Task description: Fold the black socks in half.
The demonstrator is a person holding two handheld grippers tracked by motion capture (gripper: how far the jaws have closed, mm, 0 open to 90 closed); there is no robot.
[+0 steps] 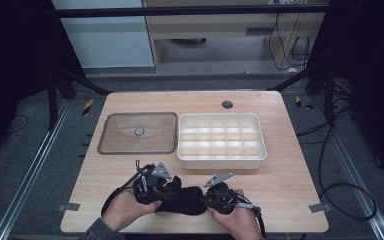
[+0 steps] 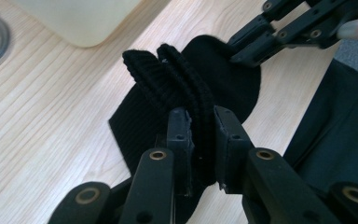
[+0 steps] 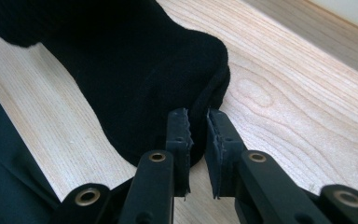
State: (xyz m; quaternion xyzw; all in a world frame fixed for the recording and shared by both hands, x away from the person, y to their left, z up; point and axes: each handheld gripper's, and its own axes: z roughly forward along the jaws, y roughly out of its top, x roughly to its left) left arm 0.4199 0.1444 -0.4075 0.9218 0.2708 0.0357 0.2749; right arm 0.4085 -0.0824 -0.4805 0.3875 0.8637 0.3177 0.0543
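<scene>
Surface point(image 1: 130, 102): a light wood-grain top with rounded corners, bare along its far edge apart from a small round grommet point(image 1: 227, 104) near the middle. A clear lid point(image 1: 138, 132) with a central knob lies flat on the left half. Just to its right stands a white divided tray point(image 1: 221, 140), its compartments in rows. Strips of grey tape sit at the near left and near right corners.

Task item: a black sock point(image 1: 184, 199) lies at the near edge of the surface, in front of the tray and clear of it, stretched between the two hands.

Left claw point(image 2: 202, 133): clenched on the ribbed cuff of the sock, which bunches up between the jaws.

Right claw point(image 3: 198, 133): clamped on a thin fold at the opposite, smooth end of the sock, fabric pinched between the pads.

Room: grey floor, dark frame struts at both sides, metal rails running along the floor left and right, black cables looping on the right. A pale cabinet and a white panel stand beyond the far edge.
</scene>
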